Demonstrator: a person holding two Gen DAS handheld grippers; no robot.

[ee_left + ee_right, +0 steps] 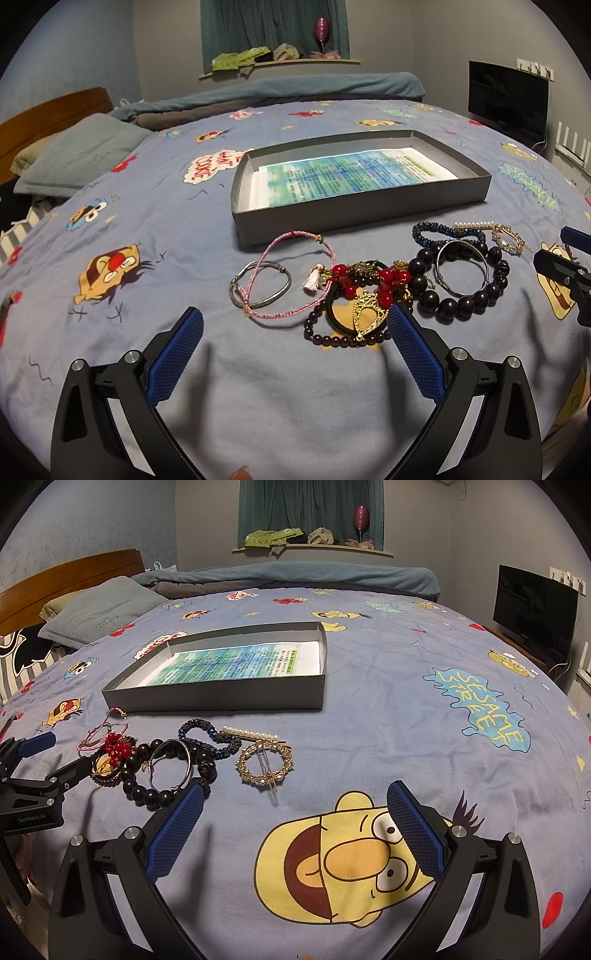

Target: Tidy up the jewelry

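A pile of jewelry lies on the blue cartoon bedsheet in front of a shallow grey box (369,210) lined with printed paper. In the left wrist view I see a pink cord bracelet (291,273), a grey bangle (260,282), red beads (391,280), a gold pendant (369,314) and a big dark bead bracelet (461,284). My left gripper (295,343) is open and empty, just short of the pile. My right gripper (295,819) is open and empty, to the right of the pile, near a gold round hair clip (265,766) and a pearl clip (251,734). The box (221,698) stands behind.
Pillows (81,158) and a wooden headboard (74,576) are at the left. A rolled blue blanket (295,576) lies along the far side of the bed. A black TV (532,609) stands at the right. A window sill (280,64) holds cloths.
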